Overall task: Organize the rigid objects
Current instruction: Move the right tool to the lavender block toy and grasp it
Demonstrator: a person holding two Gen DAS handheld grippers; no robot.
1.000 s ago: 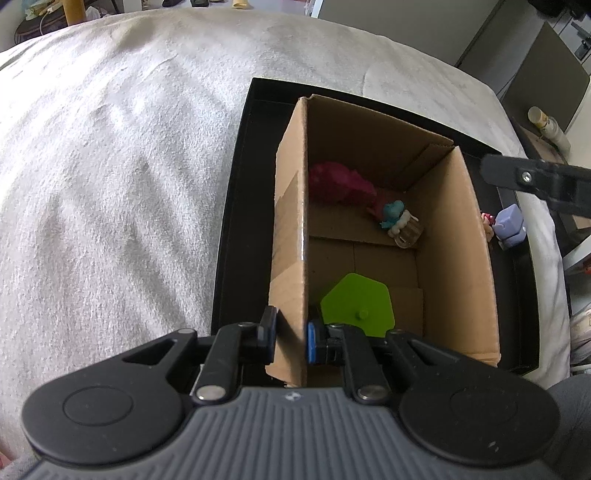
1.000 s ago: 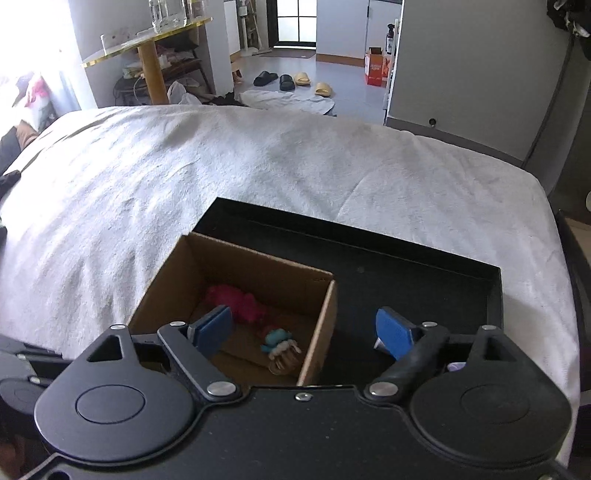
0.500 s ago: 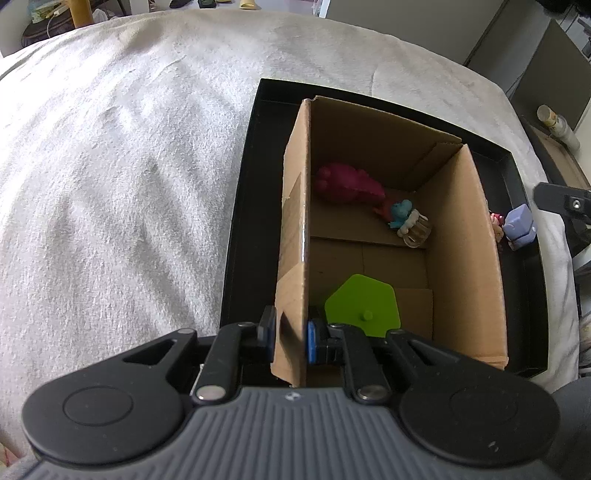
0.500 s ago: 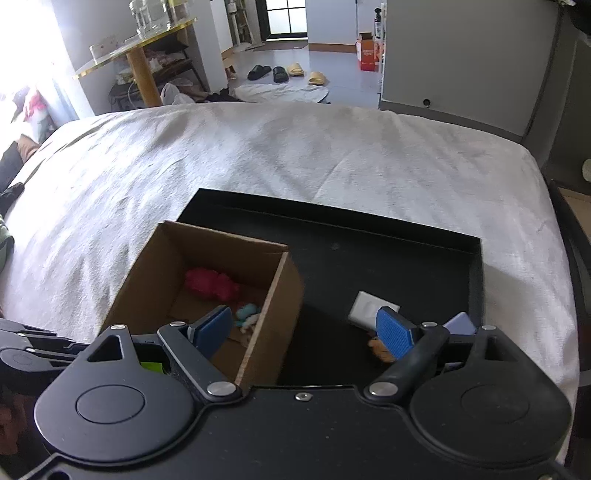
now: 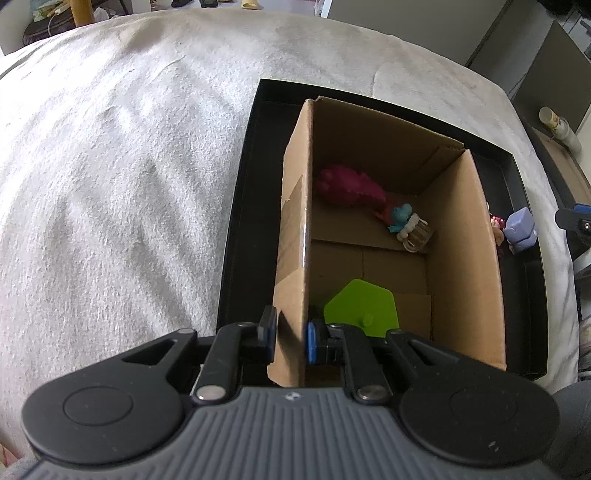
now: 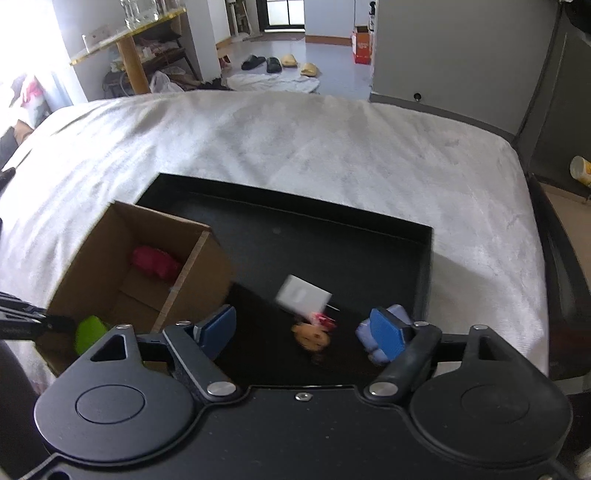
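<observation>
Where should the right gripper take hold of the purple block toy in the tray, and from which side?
Grip the purple block toy across its flat side faces, from above. It stands free on the black tray, with the small doll close beside it.

Beyond the work area, you have a white textured blanket (image 6: pixel 332 147) spread over the bed, wrinkled in soft folds. Past its far edge, look at the grey floor, where two pairs of slippers (image 6: pixel 280 62) sit, one dark and one yellow, just beside a crumpled white cloth (image 6: pixel 273 82). To the left stands a table with a yellow top and a wooden leg (image 6: pixel 131 61), with glass jars (image 6: pixel 142 11) on top and clutter underneath. A red and white carton (image 6: pixel 361 46) rests against the grey wall panel (image 6: pixel 454 55). At the right edge you can see a pale yellow bottle (image 6: pixel 580 170) lying on its side.
</observation>
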